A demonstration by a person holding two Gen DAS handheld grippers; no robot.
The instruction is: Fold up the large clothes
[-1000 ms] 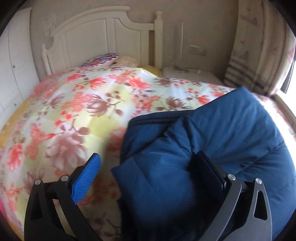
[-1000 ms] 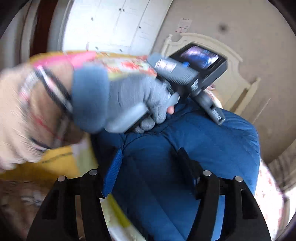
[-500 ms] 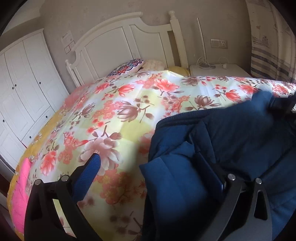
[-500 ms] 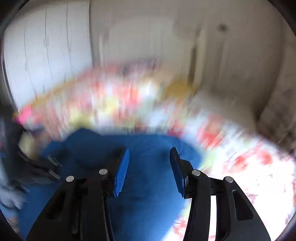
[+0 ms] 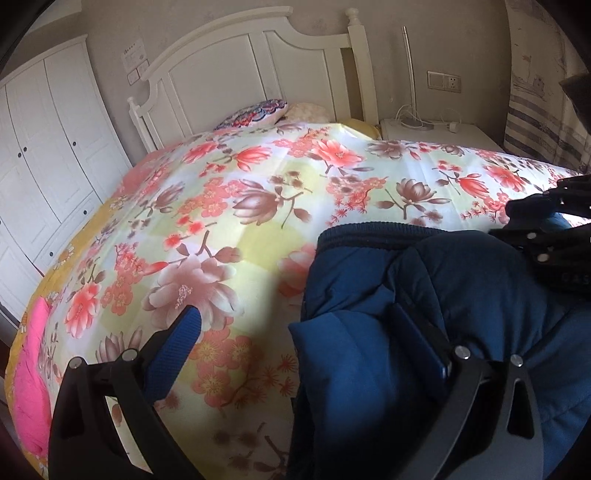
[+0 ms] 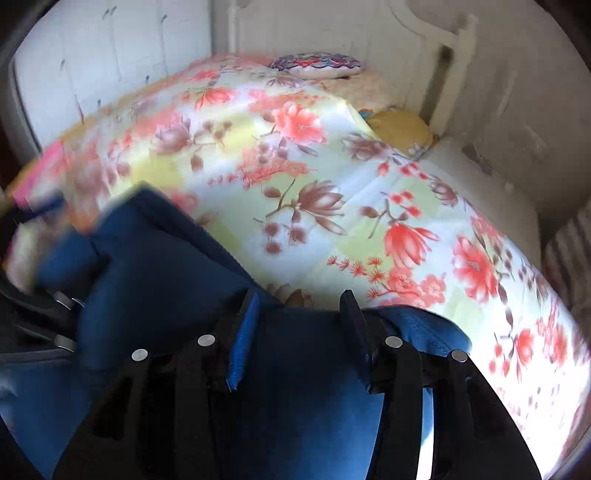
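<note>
Down at the bottom of the left wrist view, the left gripper (image 5: 295, 341) stood spread wide, grasping nothing: its blue pad hung over the quilt (image 5: 229, 206) at seven o'clock, while the other finger lay sunk against a fold of the jacket (image 5: 369, 295) at five o'clock. A second earlier that same finger was already pressed into the cloth, so nothing had been taken there; what changed was the camera pulling back, and more of the bed came into sight.

Over on the right wrist view, the right gripper (image 6: 299, 332) had swung round from facing the other hand to facing the headboard (image 6: 443, 33), and its jaws had narrowed. Navy cloth filled the gap between them at six o'clock, but whether they truly pinched it I could not tell. To my eye that meant a fresh hold was being set up for the next fold.

Further out, the jacket lay bunched on the near edge of the bed, its collar band toward twelve o'clock. Beyond it, a pillow (image 5: 255, 112) rested under the headboard.
</note>
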